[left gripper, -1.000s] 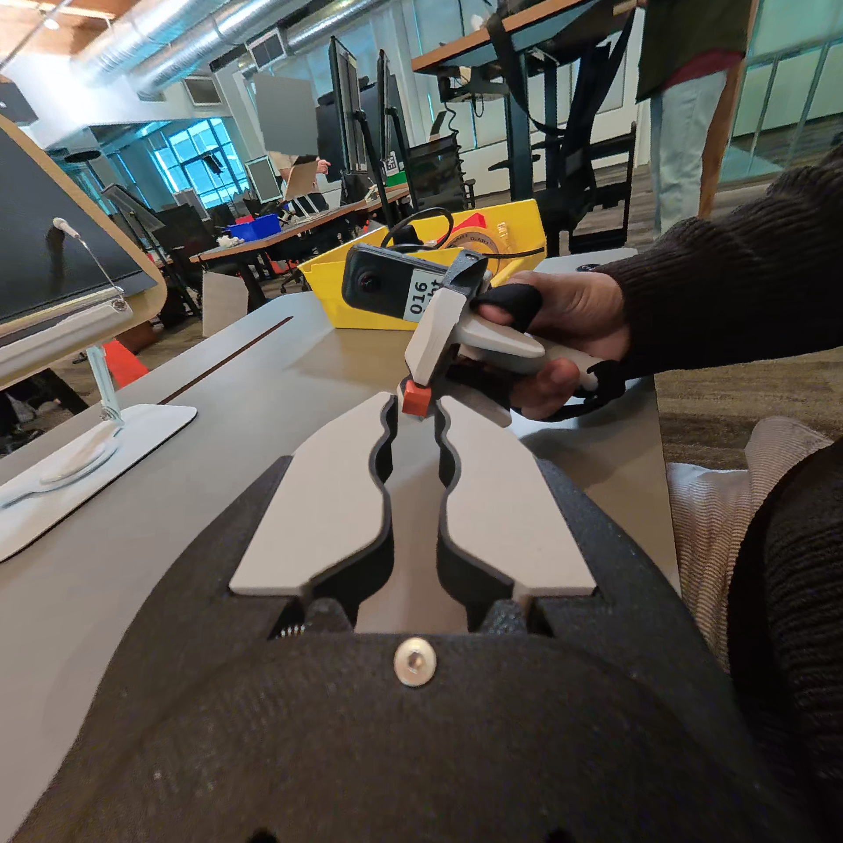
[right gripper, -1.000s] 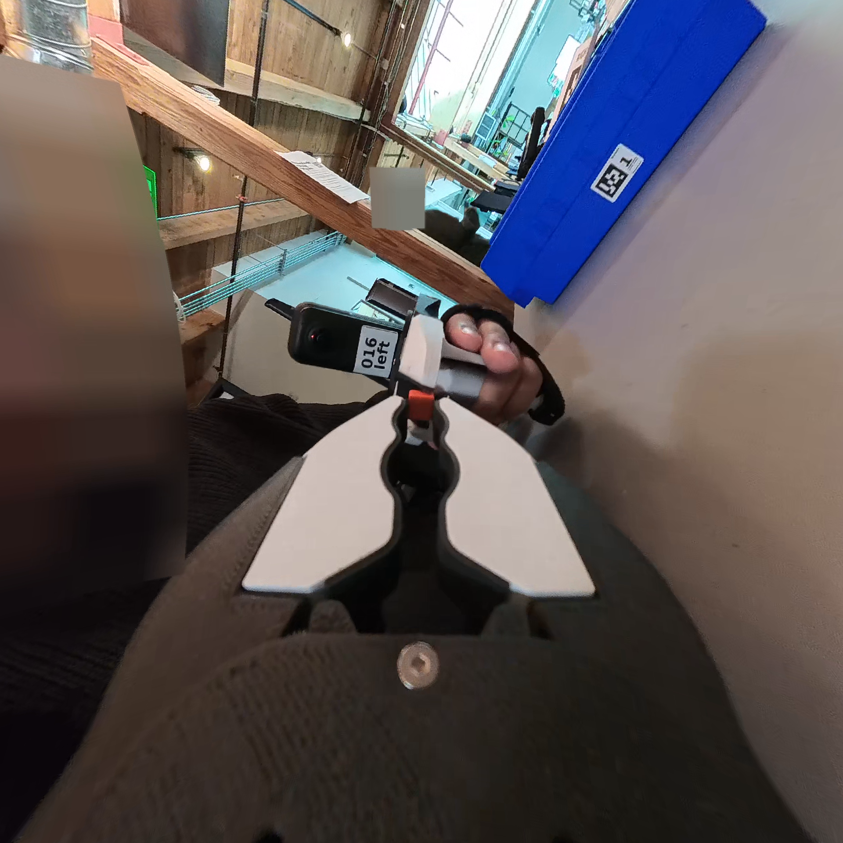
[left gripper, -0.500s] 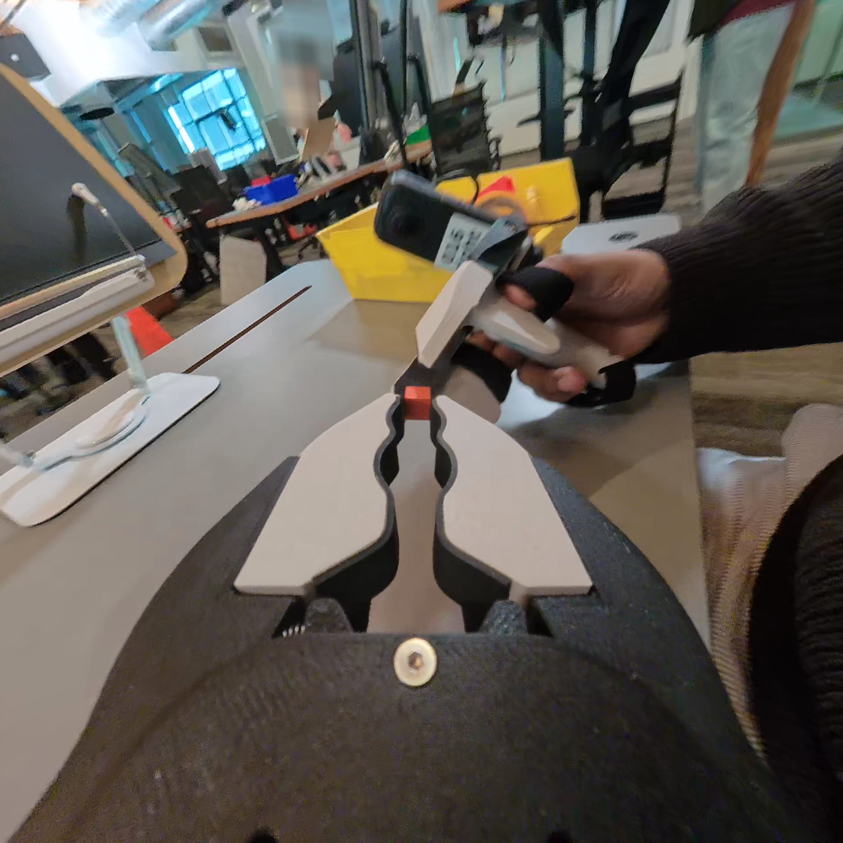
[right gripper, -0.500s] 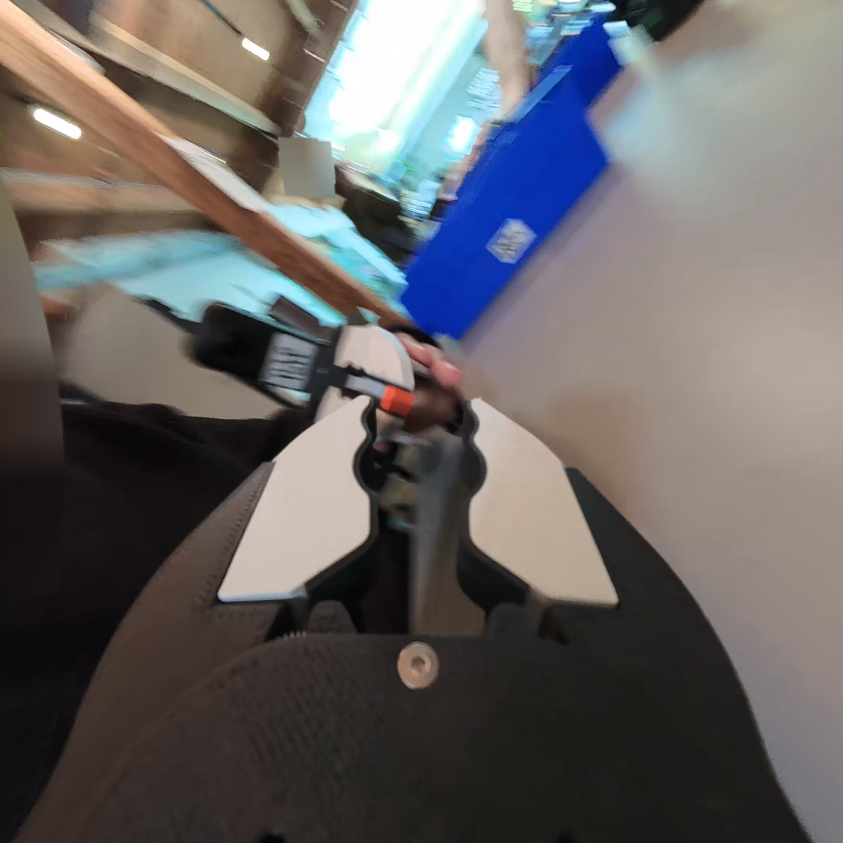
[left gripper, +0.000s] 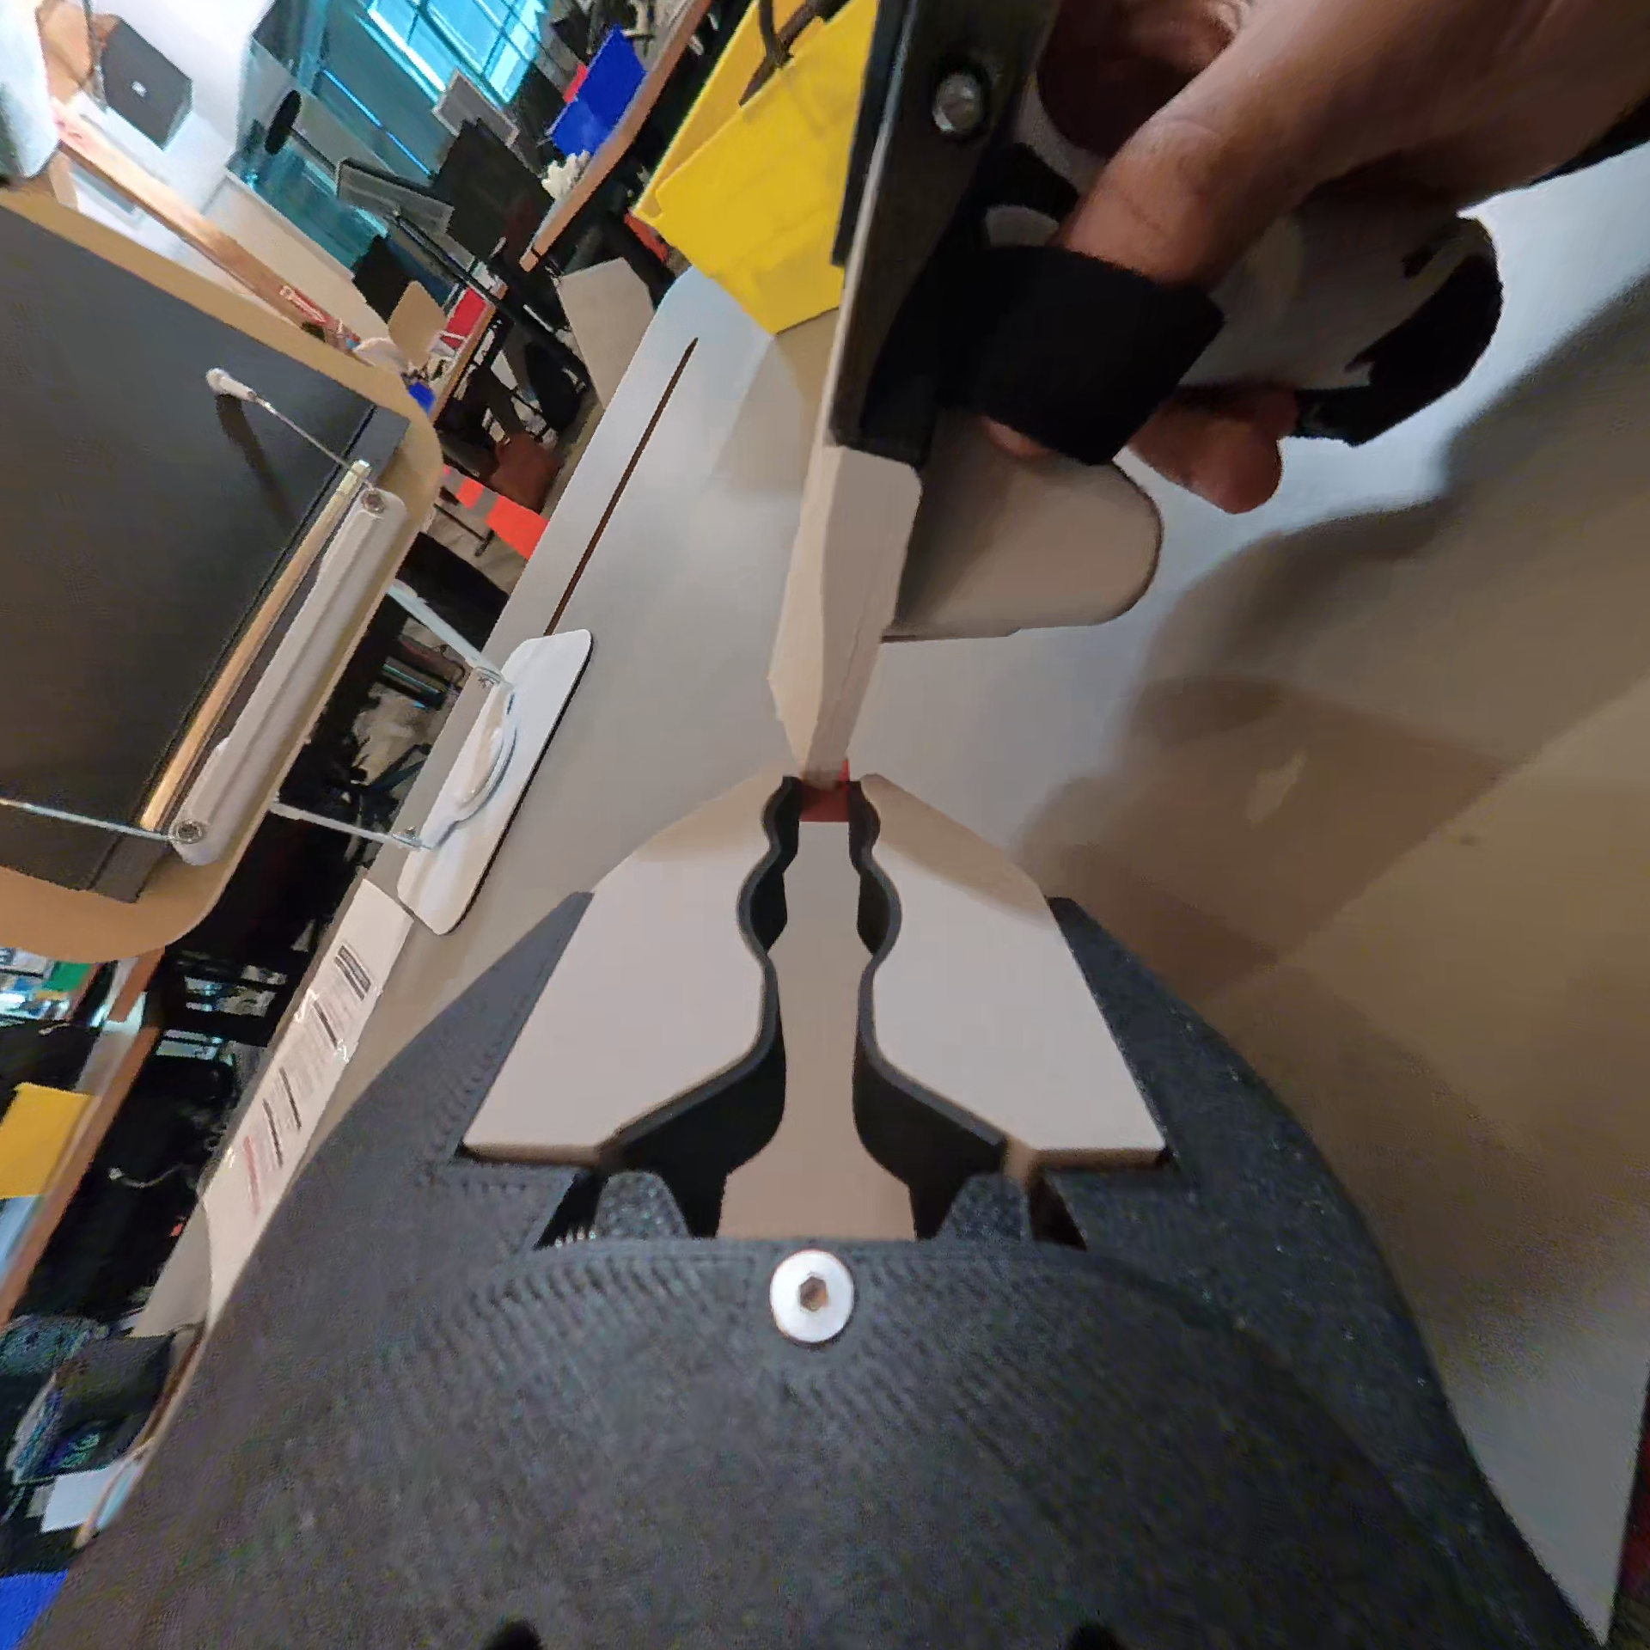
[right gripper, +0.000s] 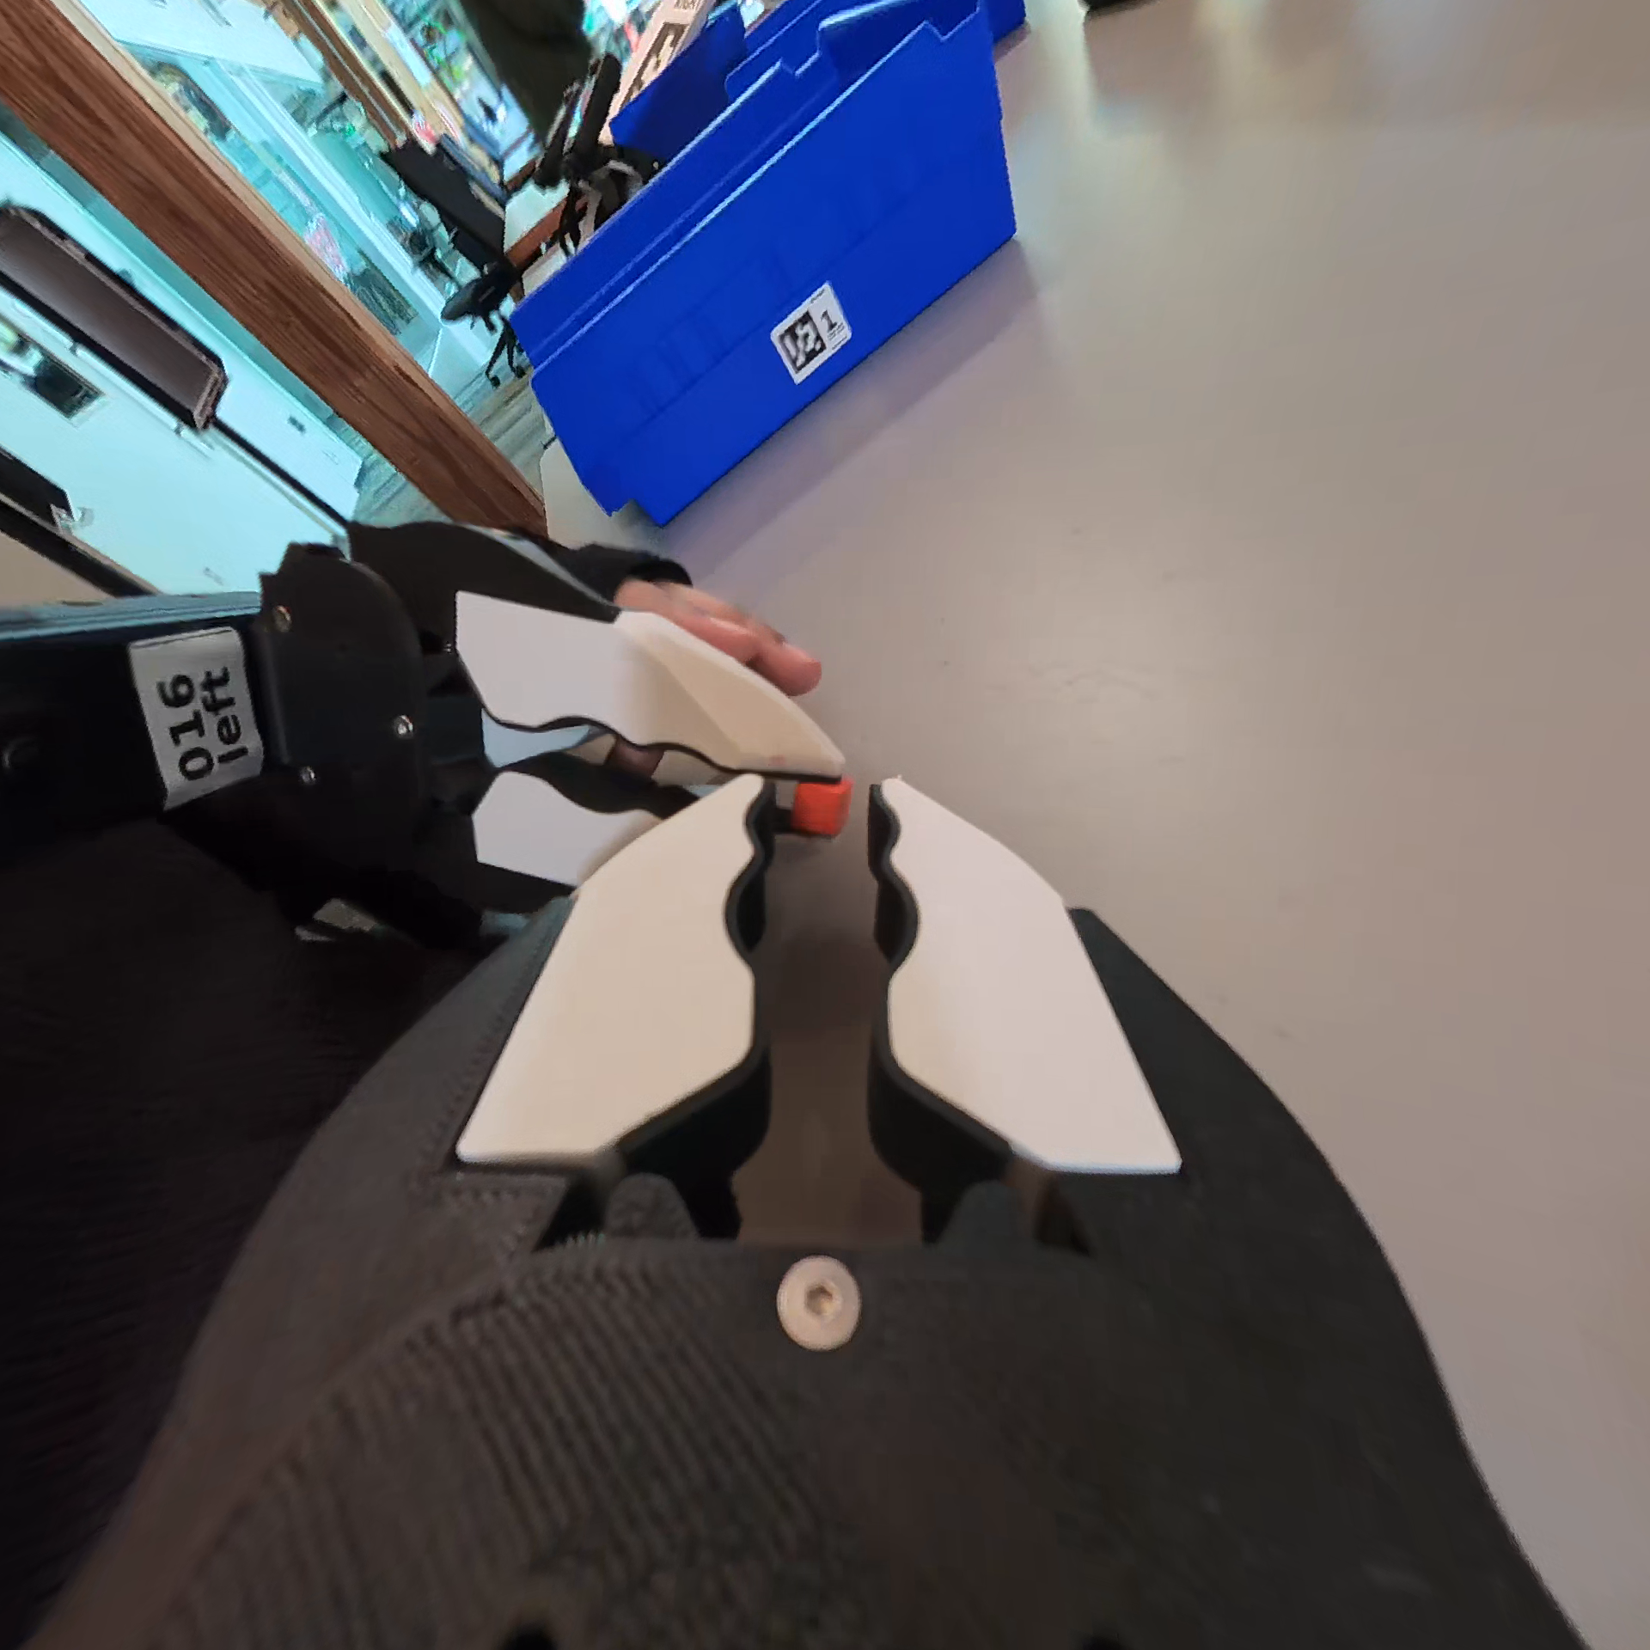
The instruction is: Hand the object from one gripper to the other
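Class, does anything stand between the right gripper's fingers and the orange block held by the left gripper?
Nothing visible does. The orange block, pinched by the left gripper, already sits inside the open gap of the right gripper.

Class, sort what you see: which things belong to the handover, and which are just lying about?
Handover: orange block, left tool, right tool.
Lying about: blue bin, yellow bin, black screen on its stand.
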A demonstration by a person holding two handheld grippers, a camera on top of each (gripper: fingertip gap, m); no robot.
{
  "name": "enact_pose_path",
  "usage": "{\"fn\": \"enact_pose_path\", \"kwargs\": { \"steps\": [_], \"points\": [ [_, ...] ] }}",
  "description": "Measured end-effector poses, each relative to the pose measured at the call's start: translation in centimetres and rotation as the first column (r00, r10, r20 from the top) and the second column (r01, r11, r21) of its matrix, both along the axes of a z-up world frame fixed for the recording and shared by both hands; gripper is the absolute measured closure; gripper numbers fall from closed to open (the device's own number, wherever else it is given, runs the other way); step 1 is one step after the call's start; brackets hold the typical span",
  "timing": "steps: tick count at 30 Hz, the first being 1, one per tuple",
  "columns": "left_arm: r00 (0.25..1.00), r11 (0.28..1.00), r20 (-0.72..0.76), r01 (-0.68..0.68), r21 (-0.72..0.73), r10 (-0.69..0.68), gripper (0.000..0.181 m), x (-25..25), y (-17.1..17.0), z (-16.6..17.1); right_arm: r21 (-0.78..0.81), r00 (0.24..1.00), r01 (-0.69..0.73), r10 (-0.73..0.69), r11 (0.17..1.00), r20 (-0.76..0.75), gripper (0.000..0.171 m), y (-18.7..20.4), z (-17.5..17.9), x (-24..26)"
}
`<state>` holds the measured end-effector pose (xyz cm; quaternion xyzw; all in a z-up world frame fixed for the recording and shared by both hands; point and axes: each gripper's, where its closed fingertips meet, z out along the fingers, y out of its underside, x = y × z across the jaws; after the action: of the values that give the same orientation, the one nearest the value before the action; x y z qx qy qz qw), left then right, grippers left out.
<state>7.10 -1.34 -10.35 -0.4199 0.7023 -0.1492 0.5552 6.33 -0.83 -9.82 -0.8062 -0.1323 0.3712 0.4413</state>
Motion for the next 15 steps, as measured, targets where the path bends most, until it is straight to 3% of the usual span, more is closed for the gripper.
{"fn": "enact_pose_path", "kwargs": {
  "steps": [8,12,15],
  "points": [
    [1.000,1.000,0.004,0.006,-0.022,-0.006,0.172,0.1,-0.3,-0.1,0.017,0.997,-0.013,0.011,1.000,0.072,0.160,-0.2,-0.2,-0.1],
    [0.998,0.996,0.058,0.018,-0.085,-0.013,0.170,0.2,-0.2,0.4,0.030,1.000,-0.003,0.003,1.000,0.014,0.160,0.0,0.5,0.3],
    [0.993,0.985,0.116,0.033,-0.167,-0.013,0.157,0.2,0.0,1.0,0.032,0.993,-0.015,0.018,0.999,-0.115,0.160,-0.1,1.6,0.8]
  ]
}}
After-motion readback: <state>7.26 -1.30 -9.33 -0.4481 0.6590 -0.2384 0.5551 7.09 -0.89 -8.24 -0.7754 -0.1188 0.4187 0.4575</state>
